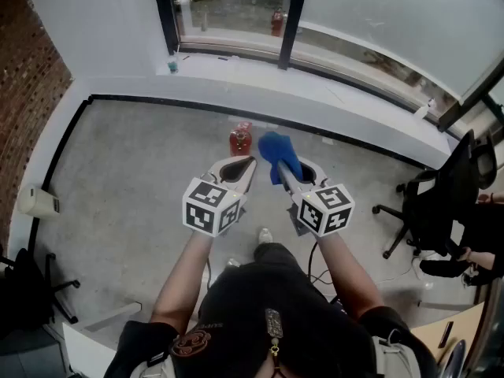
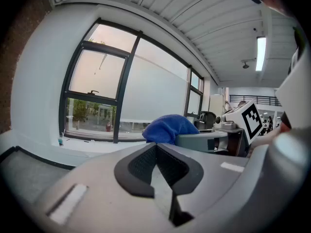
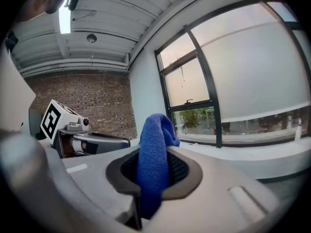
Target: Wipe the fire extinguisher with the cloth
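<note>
In the head view a person stands on a grey floor [image 1: 134, 179] and holds both grippers out ahead; the left gripper [image 1: 241, 166] has its jaws clenched together with nothing in them; the right gripper [image 1: 283, 172] grasps a blue cloth [image 1: 279, 153], which bunches up past its tips; the red fire extinguisher [image 1: 240, 139] stands upright on the floor at the foot of the wall under the window [image 1: 228, 10], just ahead of the left gripper's tip and just left of the cloth; whether cloth and extinguisher touch cannot be told; a black office chair [image 1: 437, 203] stands well off to the right.

In the left gripper view the left gripper [image 2: 156, 147] shows its dark pads pressed together, empty; beyond them the cloth [image 2: 167, 128] sticks out of the right gripper [image 2: 206, 141], whose marker cube [image 2: 252, 118] shows to the right.

In the right gripper view the right gripper [image 3: 154, 165] is clamped on the cloth [image 3: 153, 154], which rises in a fold between the pads; the left gripper [image 3: 95, 141] lies to the left, before a brick wall [image 3: 97, 98].
</note>
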